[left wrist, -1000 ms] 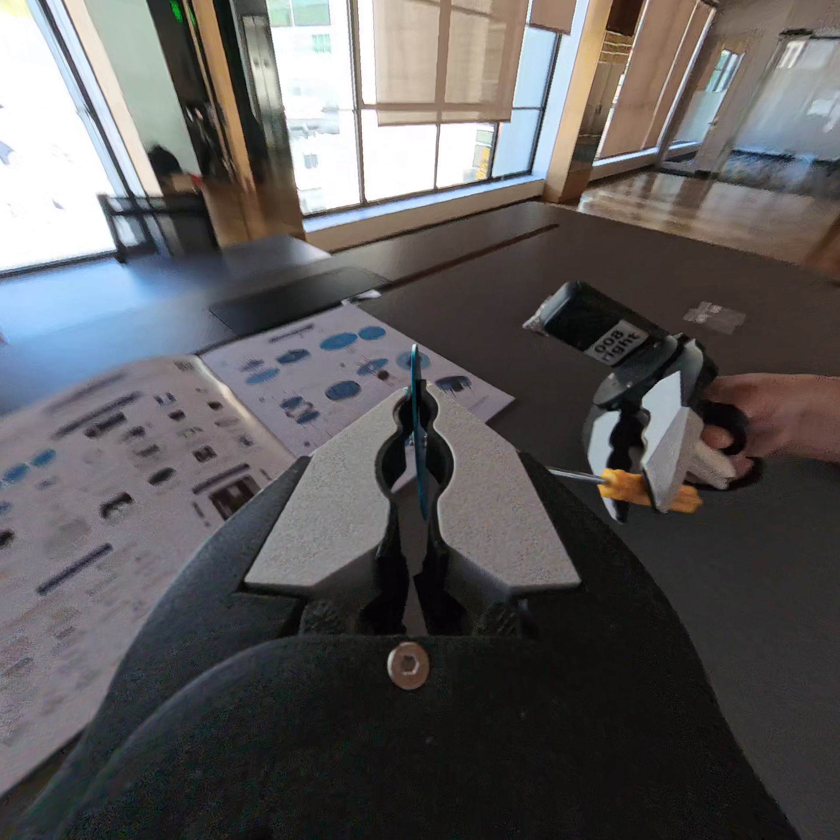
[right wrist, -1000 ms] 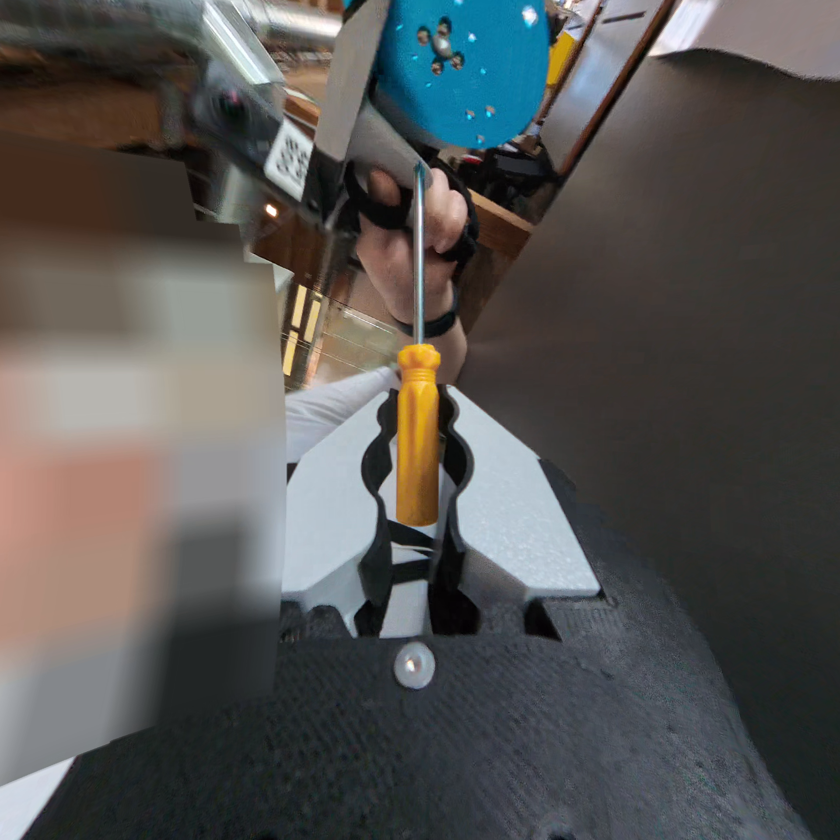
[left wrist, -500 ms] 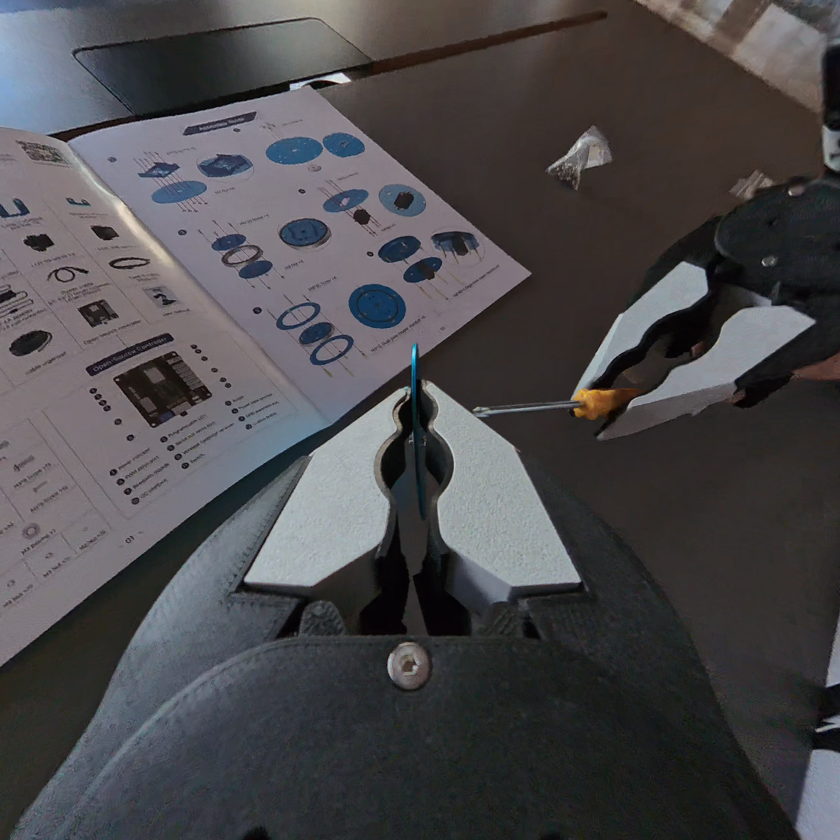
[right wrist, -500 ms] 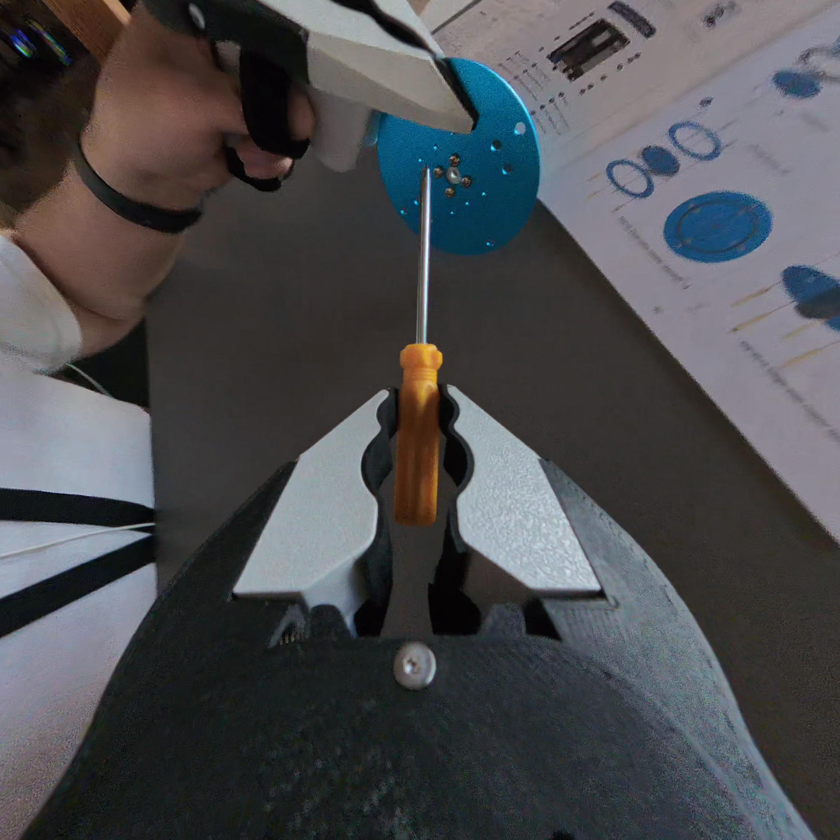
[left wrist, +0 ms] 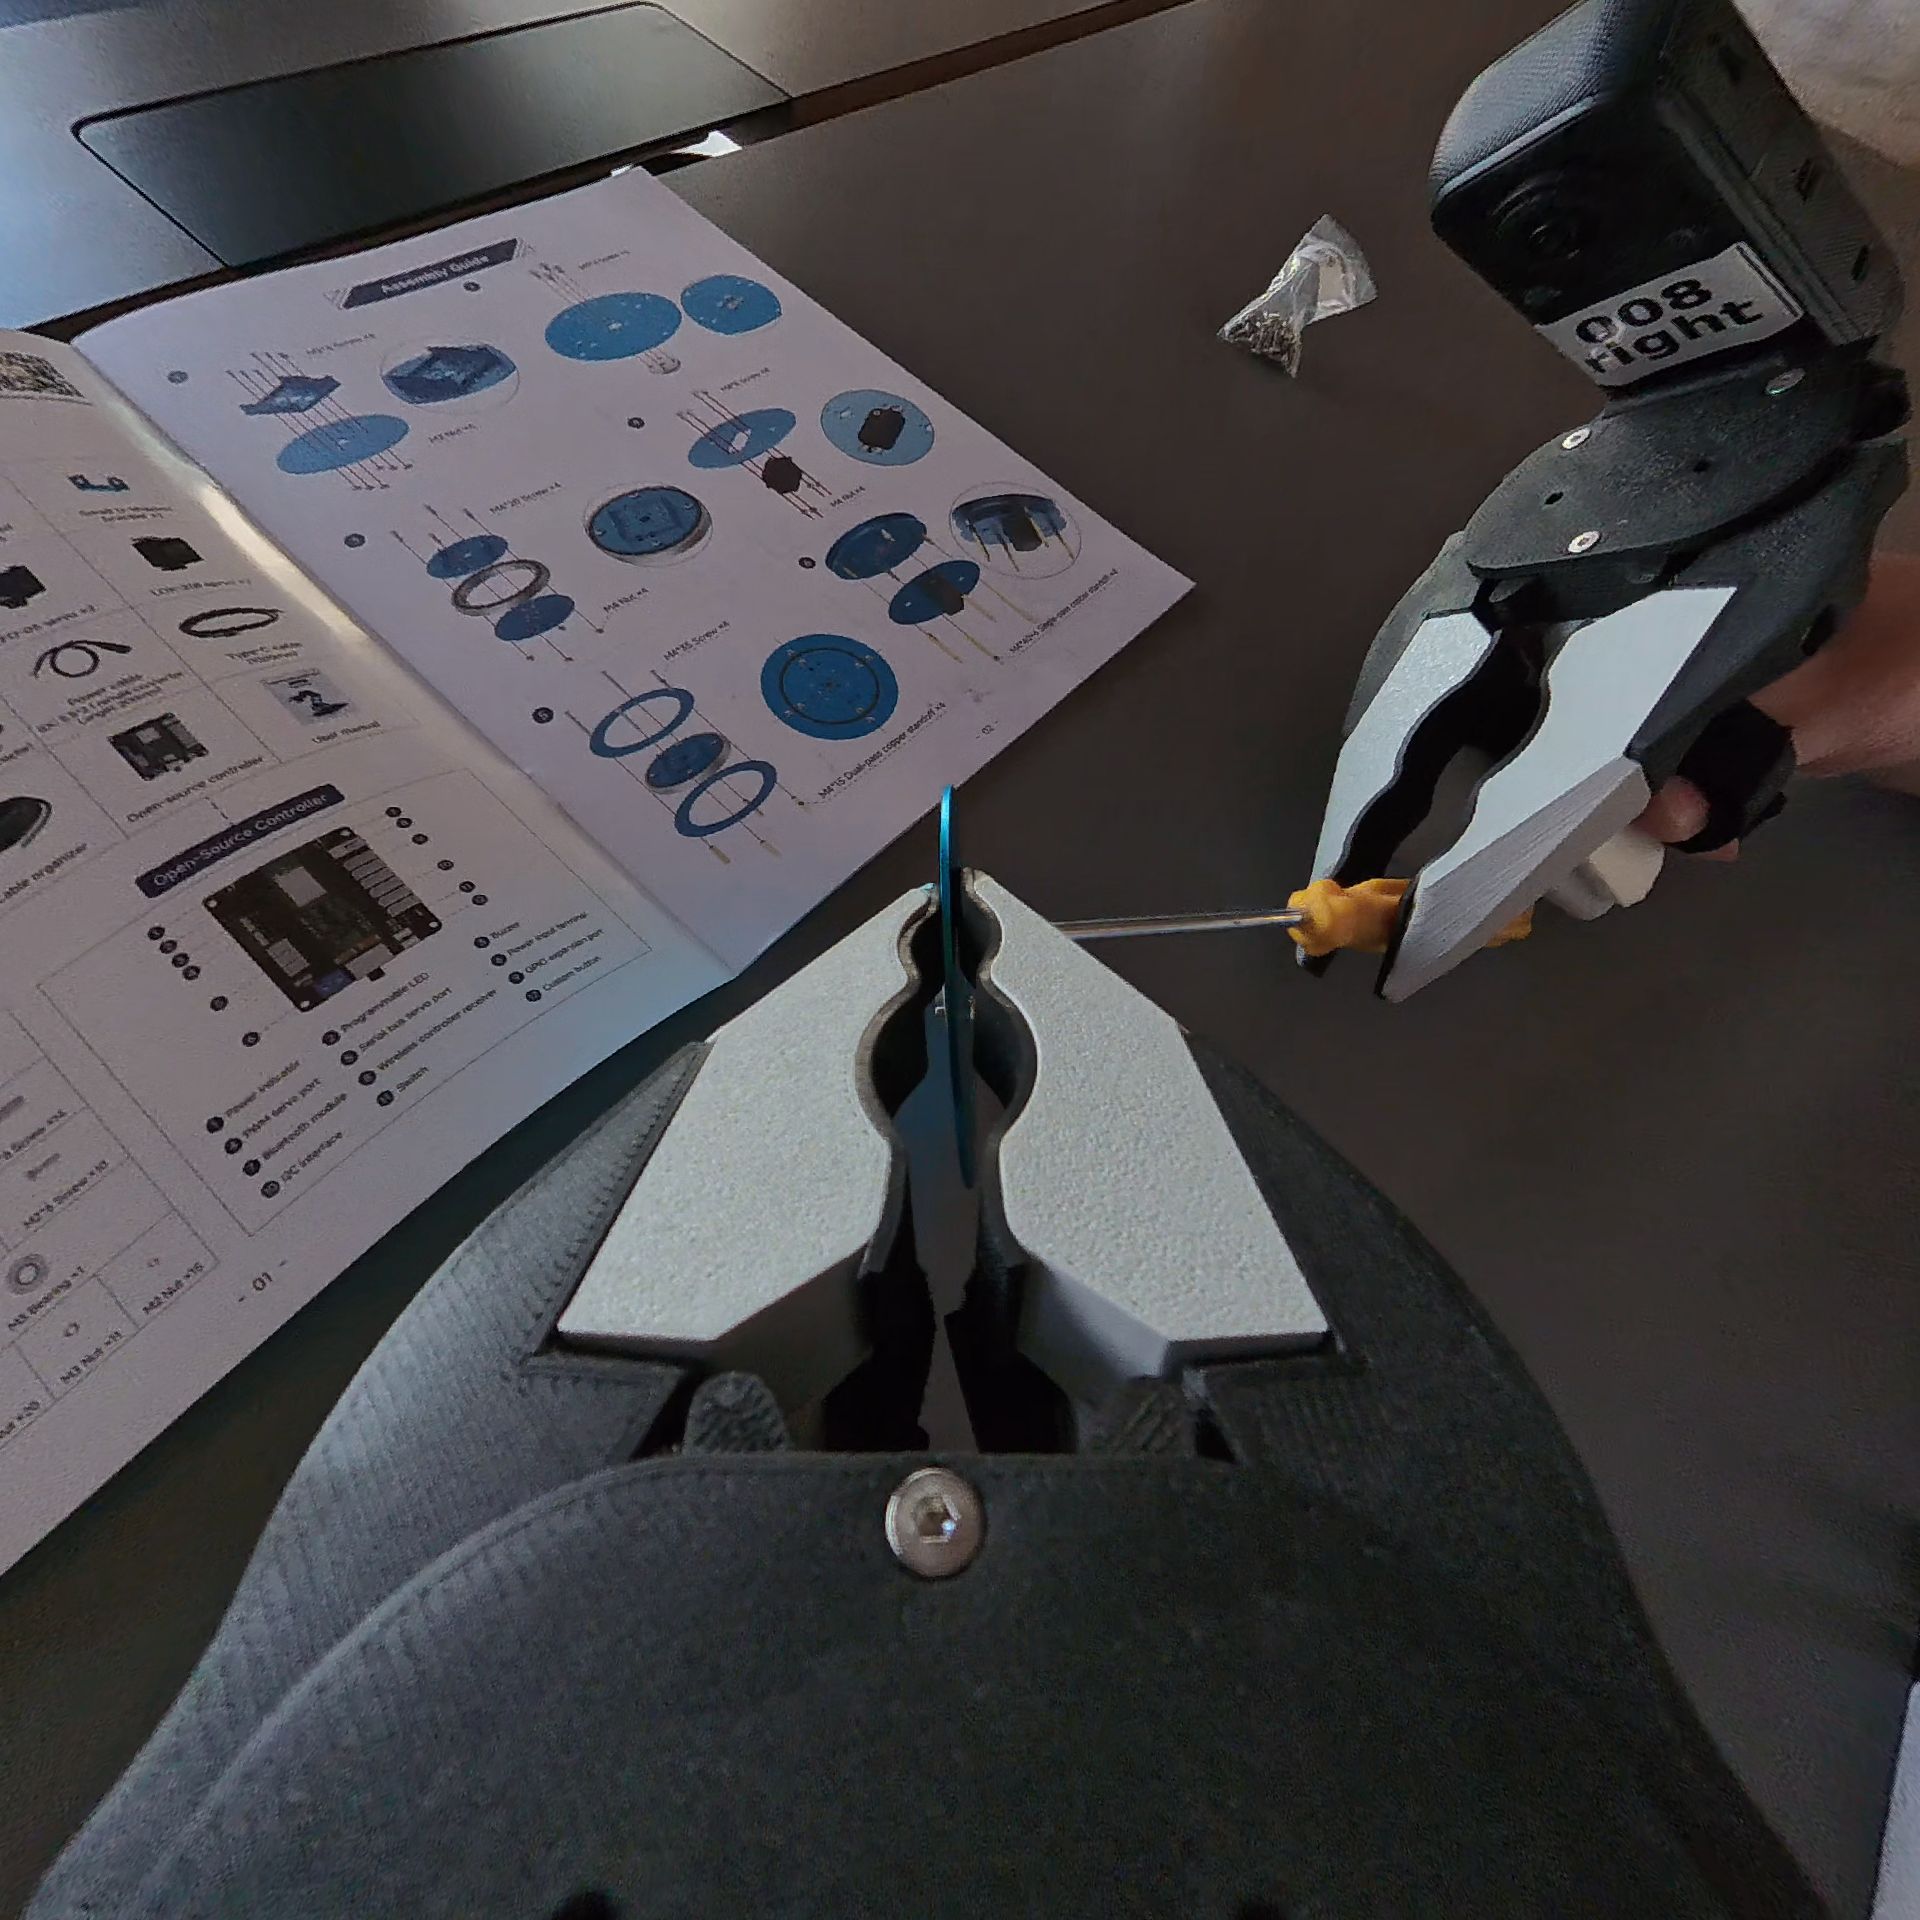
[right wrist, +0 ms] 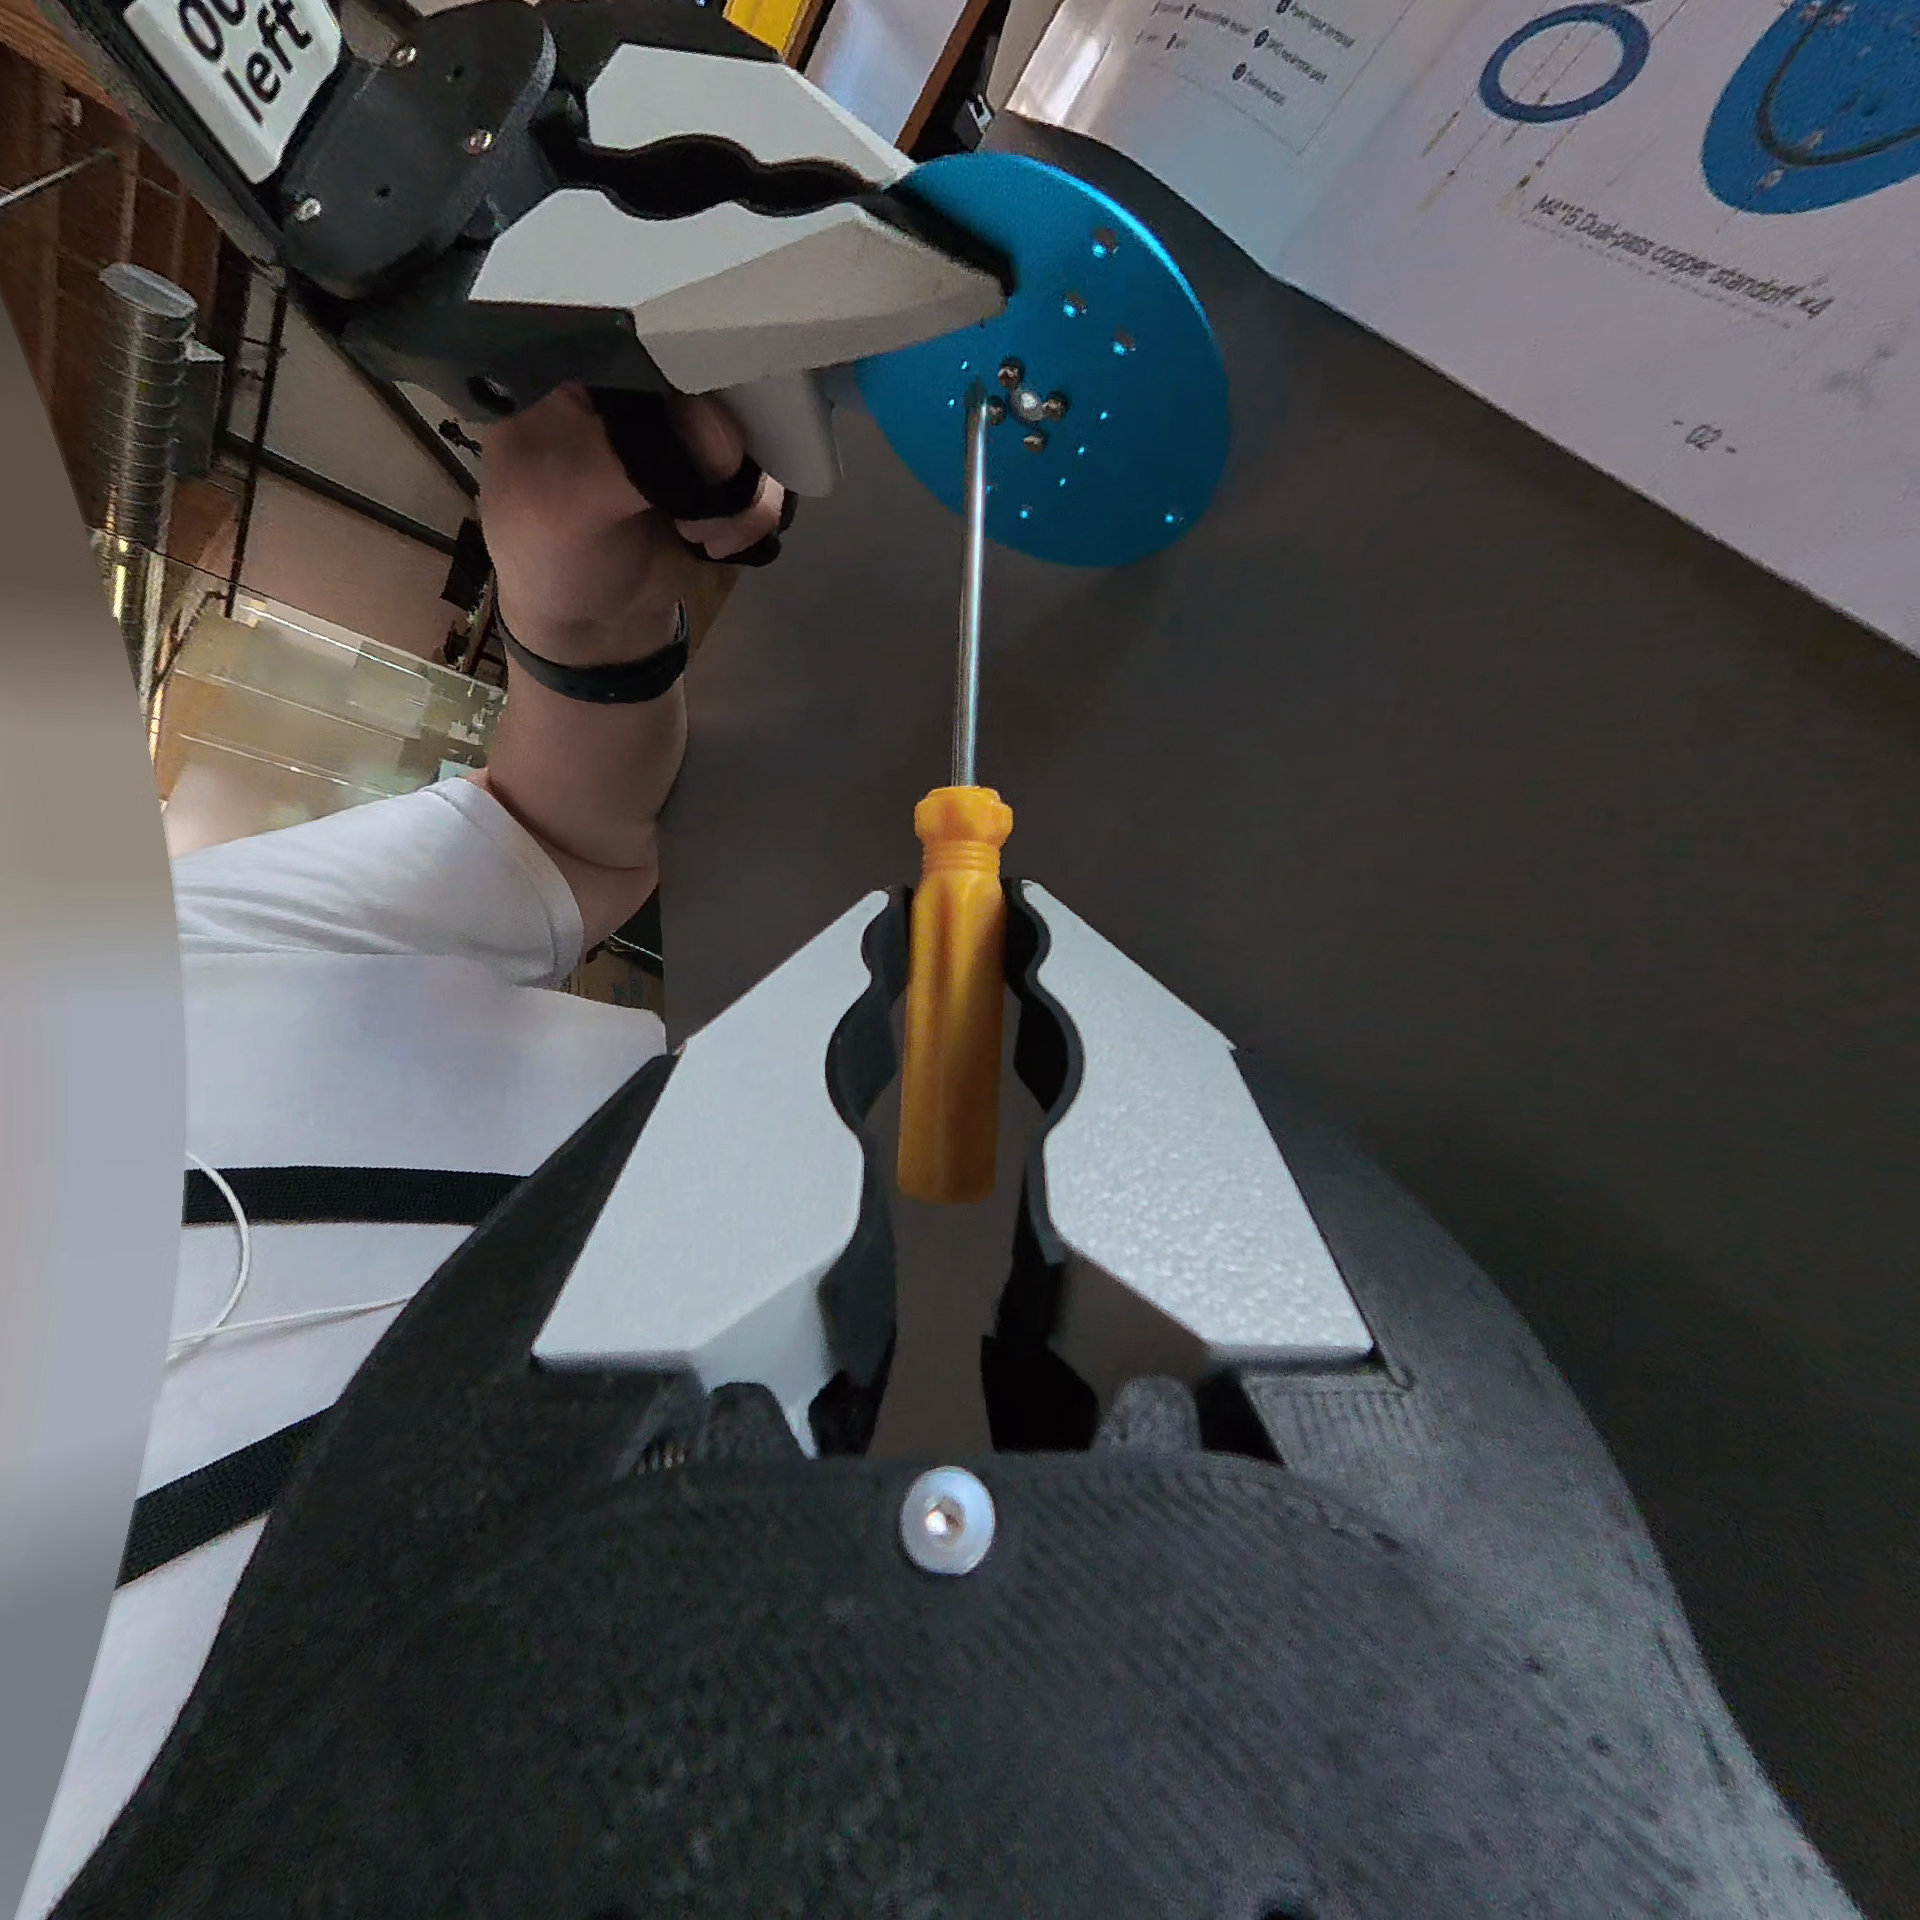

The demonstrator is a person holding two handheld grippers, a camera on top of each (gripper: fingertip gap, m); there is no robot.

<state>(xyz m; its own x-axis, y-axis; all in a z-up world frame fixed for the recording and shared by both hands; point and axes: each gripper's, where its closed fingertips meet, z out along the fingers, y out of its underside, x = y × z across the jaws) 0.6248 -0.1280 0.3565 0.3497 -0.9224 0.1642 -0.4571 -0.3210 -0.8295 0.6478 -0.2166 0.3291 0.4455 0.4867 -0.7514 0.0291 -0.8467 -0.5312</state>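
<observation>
The left gripper (left wrist: 951, 904) is clamped on a thin blue disc (right wrist: 1081, 353), holding it on edge above the dark table (left wrist: 1558, 1247); its fingers are pressed together on the disc's rim. The right gripper (right wrist: 956, 914) is closed around the orange handle of a screwdriver (right wrist: 951, 997), whose metal shaft reaches across to the disc. The tip touches the disc's face near the cluster of small screws at its centre. An open instruction booklet (left wrist: 416, 727) with blue diagrams lies flat on the table, toward its far left side, just beyond the left gripper. A small clear bag of hardware (left wrist: 1299, 291) lies well apart, farther back on the table near the right gripper's camera housing.
</observation>
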